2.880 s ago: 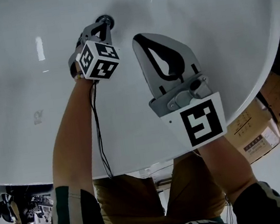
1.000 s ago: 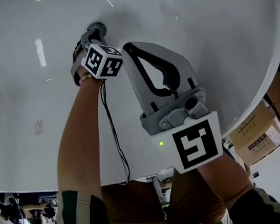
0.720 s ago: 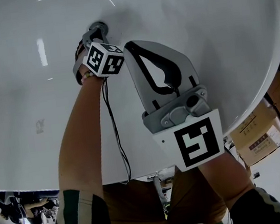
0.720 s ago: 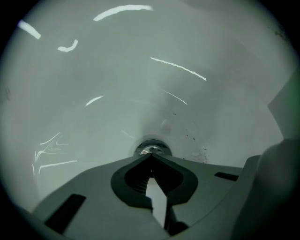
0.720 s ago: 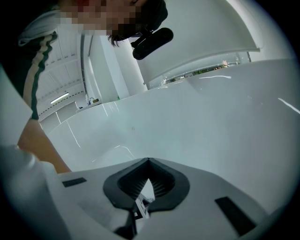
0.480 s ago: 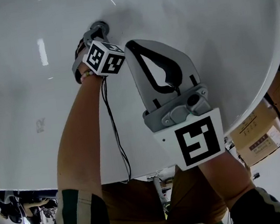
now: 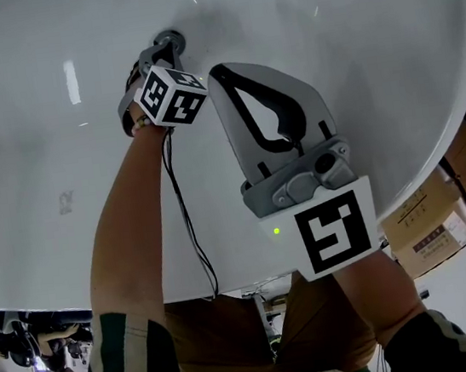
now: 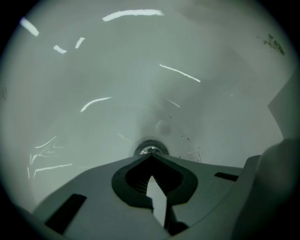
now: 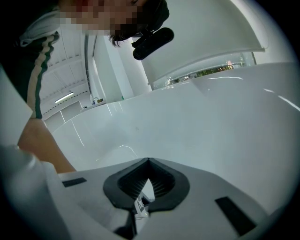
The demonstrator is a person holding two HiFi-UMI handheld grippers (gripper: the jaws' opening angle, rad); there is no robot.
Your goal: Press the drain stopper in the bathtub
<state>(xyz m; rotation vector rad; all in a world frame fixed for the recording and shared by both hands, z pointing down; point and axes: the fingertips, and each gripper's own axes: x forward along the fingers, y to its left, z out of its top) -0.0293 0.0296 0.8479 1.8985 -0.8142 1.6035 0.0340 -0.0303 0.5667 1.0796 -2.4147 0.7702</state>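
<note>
At the tub's [image 7: 372, 75] far end, the left gripper [image 7: 164, 51] is held shut, tips at the stopper [image 8: 150, 149]; the right gripper [image 7: 227, 70], nearer, is shut and empty.

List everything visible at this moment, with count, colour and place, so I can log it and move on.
bathtub: one, white, fills most of the head view
drain stopper: one, metallic, in the tub's floor
cardboard boxes: at least two, brown, outside the tub's rim at right
cable: one, black, trailing down the tub's near wall toward the rim
left tongs: one, grey, jaws together, tips at the stopper
right tongs: one, grey, jaws together, nothing between them, inside the tub apart from the stopper
forearms: two, bare, reaching into the tub
</note>
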